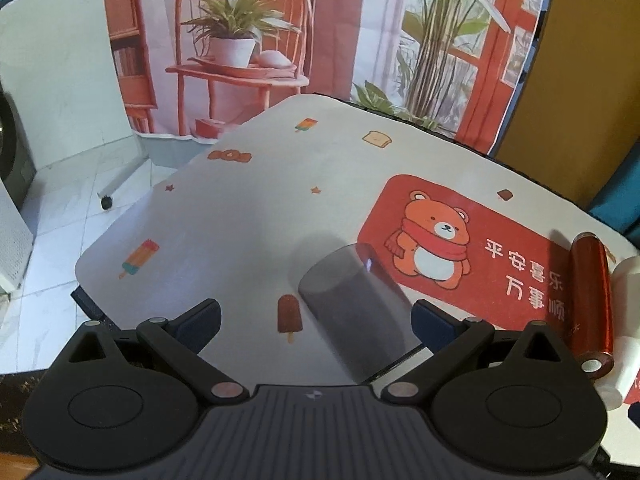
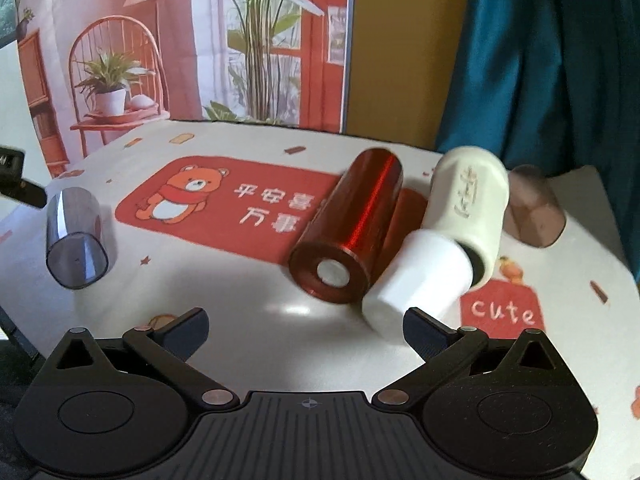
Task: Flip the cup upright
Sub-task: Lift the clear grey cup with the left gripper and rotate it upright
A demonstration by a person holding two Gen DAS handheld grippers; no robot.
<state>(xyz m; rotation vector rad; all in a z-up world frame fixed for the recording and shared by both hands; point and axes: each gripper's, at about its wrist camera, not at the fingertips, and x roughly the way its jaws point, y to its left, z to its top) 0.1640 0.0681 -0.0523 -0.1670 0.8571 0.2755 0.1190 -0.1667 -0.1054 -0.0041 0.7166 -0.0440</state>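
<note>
Several cups lie on their sides on the printed tablecloth (image 1: 248,208). A smoky grey see-through cup (image 1: 352,312) lies between the fingers of my left gripper (image 1: 316,320), which is open around it without touching. It also shows in the right wrist view (image 2: 76,236). A shiny red cup (image 2: 348,232) and a white cup (image 2: 424,280) nested in a cream cup (image 2: 468,204) lie just beyond my right gripper (image 2: 306,330), which is open and empty. A brown see-through cup (image 2: 534,208) lies behind them.
The table's left and near edges drop to a white tiled floor (image 1: 52,232). A printed backdrop (image 1: 248,40) hangs behind the table. A teal cloth (image 2: 552,60) hangs at the back right. The left gripper's tip (image 2: 12,176) shows at the right view's left edge.
</note>
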